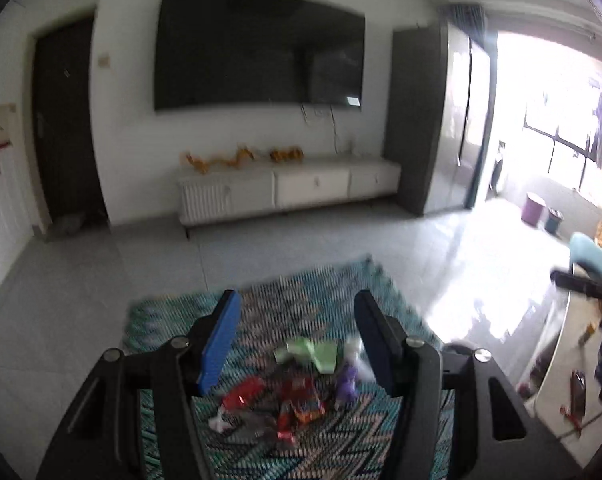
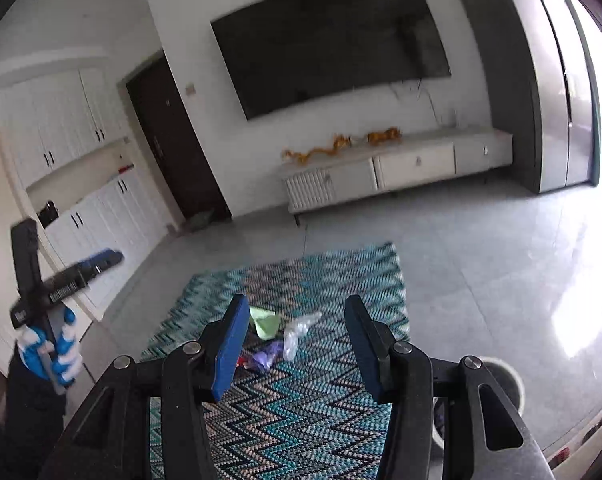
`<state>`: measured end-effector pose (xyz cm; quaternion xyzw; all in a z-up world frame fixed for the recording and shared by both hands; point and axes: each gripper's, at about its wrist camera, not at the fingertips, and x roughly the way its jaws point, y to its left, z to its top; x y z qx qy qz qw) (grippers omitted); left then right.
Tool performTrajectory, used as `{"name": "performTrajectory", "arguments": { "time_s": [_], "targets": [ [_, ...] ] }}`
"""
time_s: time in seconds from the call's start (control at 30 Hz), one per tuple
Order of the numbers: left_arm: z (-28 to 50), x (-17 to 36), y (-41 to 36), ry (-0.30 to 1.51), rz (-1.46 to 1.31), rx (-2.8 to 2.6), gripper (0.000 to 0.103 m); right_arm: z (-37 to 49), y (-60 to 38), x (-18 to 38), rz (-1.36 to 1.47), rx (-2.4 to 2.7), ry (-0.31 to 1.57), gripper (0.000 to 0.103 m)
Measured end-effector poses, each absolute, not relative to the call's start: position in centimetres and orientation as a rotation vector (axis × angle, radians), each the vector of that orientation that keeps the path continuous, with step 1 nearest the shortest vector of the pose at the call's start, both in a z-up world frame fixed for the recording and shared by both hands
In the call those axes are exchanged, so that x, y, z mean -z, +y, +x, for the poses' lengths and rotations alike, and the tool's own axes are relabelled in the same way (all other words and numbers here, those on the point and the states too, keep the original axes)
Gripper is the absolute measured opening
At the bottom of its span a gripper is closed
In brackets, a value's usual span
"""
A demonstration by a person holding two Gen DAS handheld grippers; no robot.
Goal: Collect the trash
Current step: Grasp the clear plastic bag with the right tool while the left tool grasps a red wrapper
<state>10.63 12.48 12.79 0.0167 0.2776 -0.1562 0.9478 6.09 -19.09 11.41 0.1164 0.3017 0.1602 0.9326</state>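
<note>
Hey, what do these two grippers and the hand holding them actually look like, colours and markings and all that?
Both grippers, left gripper and right gripper, are matte black angular frames with silver round bolts at the joints and triangular cutouts. Their fingers carry flat blue pads. The left one bears white lettering, too blurred to read. The left hand wears a blue-and-white glove with a dark sleeve.

Left gripper (image 1: 297, 308) and right gripper (image 2: 297, 312) both gape wide, holding nothing.

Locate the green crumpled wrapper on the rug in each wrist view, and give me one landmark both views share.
Left wrist: green wrapper lies low in the centre, between the open fingers of the left gripper.
Right wrist: green wrapper sits left of centre, beside the blue left finger.
Shared landmark: the zigzag rug.
</note>
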Motion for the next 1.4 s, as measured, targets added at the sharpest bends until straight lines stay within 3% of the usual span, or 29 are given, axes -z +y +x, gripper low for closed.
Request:
{"name": "performTrajectory", "arguments": {
  "time_s": [0.33,0.63,0.73,0.83,0.97,1.4],
  "targets": [
    [16.3,1.7,11.0,0.865,0.083,0.448,0.057,16.1,-14.2,0.6,0.279,-0.388,0.878,0.047],
    [19.1,6.3,10.5,0.953,0.075,0.499,0.057,22.5,-8.5,9.6,0.268,-0.464,1.042,0.047],
    [19.7,6.9,10.1,0.972,0.078,0.512,0.055,24.0,-7.7,11.1,0.263,-0.452,1.065,0.047],
    [20.0,6.9,9.5,0.987,0.072,0.533,0.034,25.2,-7.7,12.4,0.272,-0.431,1.082,0.041],
    [20.1,6.5,8.8,0.986,0.051,0.538,0.023,25.6,-8.5,12.7,0.299,-0.428,1.072,0.027],
    [16.6,0.6,12.3,0.853,-0.125,0.491,0.020,17.9,-11.6,7.3,0.293,-0.444,0.952,0.019]
  ]
}}
